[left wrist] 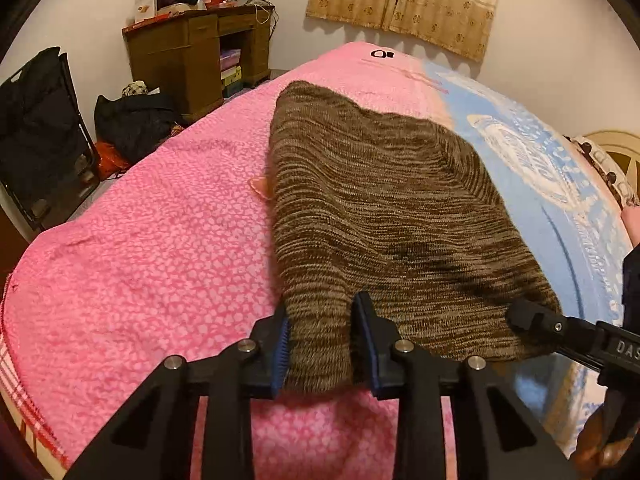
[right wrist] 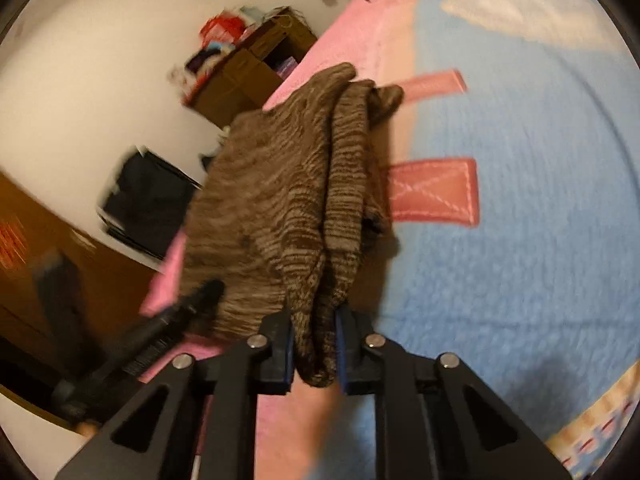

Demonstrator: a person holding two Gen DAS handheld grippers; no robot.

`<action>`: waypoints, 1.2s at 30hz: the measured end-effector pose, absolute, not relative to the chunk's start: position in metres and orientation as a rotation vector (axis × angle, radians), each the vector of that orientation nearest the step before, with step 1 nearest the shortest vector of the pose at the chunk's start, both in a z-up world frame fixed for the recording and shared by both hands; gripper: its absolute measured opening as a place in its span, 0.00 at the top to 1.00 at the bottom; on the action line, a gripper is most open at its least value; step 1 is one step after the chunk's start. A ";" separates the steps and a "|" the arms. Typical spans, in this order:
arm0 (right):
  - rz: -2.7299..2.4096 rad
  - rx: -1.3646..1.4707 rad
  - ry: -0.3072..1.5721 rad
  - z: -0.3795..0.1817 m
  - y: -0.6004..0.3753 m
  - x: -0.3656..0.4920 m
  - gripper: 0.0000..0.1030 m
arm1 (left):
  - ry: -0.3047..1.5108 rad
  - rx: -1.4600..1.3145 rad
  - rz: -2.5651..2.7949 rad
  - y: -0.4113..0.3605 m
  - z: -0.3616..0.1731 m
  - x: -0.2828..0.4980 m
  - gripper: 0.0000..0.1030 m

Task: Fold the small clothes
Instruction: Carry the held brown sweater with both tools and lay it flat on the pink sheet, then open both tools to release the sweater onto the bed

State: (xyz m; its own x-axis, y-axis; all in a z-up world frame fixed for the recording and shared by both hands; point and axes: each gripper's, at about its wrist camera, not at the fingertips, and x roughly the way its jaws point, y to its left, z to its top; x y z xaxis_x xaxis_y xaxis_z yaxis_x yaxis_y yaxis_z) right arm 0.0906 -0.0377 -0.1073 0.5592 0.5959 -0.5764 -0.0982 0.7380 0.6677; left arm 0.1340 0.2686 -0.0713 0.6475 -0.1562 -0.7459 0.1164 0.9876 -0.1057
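the brown knitted garment (left wrist: 384, 216) lay on the bed, partly on the pink blanket (left wrist: 160, 240) and partly on the blue blanket (left wrist: 560, 200) beside it, its far end reaching toward the curtained wall. both grippers had hold of its near edge. the left gripper (left wrist: 322, 344) was clenched on a bunched fold of the knit at the near left corner, the blue pads pressing it from either side. the right gripper (right wrist: 314, 344) had pinched the near right corner, where the cloth hung gathered in a thick doubled pleat between its jaws; that view was blurred, so the finer lie of the fabric was hard to read. from the left view the tip of the right gripper showed just beside the hem, near the other.

it looked to me like the start of a fold: both near corners gripped, the rest resting flat. the next move, i judged, called for lifting the two corners together and carrying them over toward the far end, keeping the hands level and evenly spaced so the edge would not sag or twist. the right side's bunching might need smoothing out once laid down.
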 end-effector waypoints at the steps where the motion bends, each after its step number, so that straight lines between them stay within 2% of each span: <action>1: 0.452 0.656 0.894 -0.107 -0.042 0.089 0.83 | 0.852 -0.033 -0.146 0.269 -0.072 0.131 0.76; 11: 0.405 0.649 0.934 -0.121 -0.047 0.087 0.85 | 0.847 0.069 -0.097 0.260 -0.085 0.128 0.76; 23: 0.348 0.352 0.905 -0.103 -0.025 0.075 0.83 | 0.810 0.128 -0.073 0.260 -0.078 0.114 0.75; 28: 0.270 0.213 0.812 -0.074 -0.028 0.066 0.78 | 0.752 0.141 -0.044 0.263 -0.054 0.121 0.74; 36: 0.288 0.155 0.663 -0.031 -0.013 0.114 0.77 | 0.719 0.106 -0.045 0.254 -0.039 0.157 0.70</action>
